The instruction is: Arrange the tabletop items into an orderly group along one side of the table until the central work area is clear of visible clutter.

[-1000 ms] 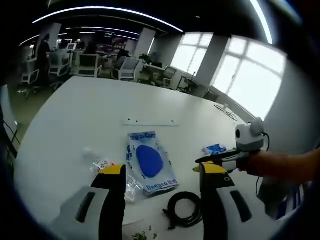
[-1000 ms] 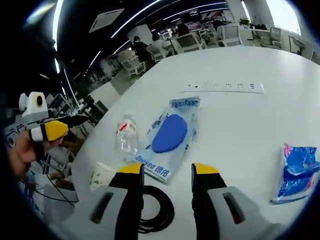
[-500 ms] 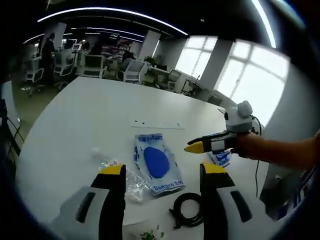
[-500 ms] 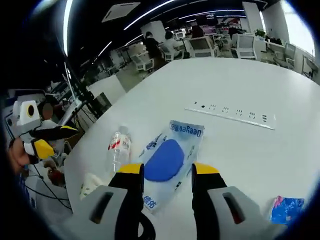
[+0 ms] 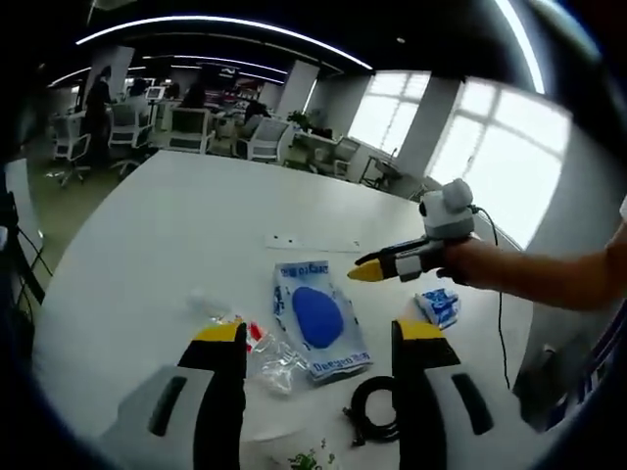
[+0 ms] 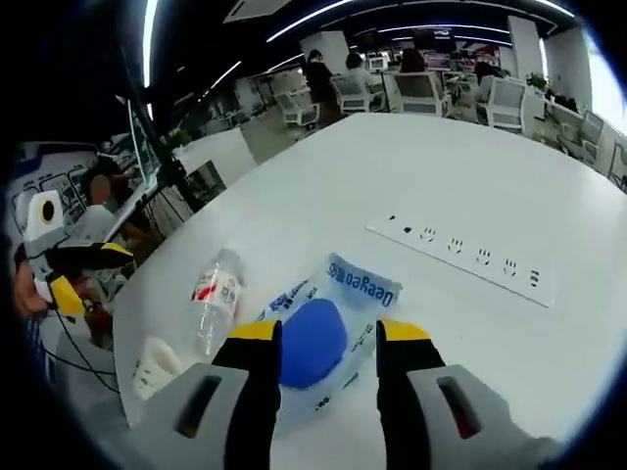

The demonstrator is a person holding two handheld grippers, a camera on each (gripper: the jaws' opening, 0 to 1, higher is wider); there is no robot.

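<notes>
Fingers first: our right gripper (image 6: 318, 338) has its two yellow-tipped jaws spread with nothing between them, and straight ahead of them, framed in the gap, lies the clear plastic packet with the blue oval pad and blue lettering (image 6: 323, 333). We read the packet's long axis as running away from the jaws and a little to the right in the right gripper view, so these jaws would straddle its width rather than its length. Our left gripper (image 5: 318, 338) is also spread and empty, hanging back over the near edge of the white table (image 5: 176, 225). In the left gripper view the packet (image 5: 320, 318) sits beyond and between its jaws, with the right gripper (image 5: 364, 272) hovering above the packet's far end. We judge the right gripper the nearer one for a descent onto the packet. Just beside the packet lie the clear plastic bottle with the red-and-white label (image 6: 214, 297), the black coiled cable (image 5: 377, 409) and the small blue-and-white tissue pack (image 5: 438, 305).
</notes>
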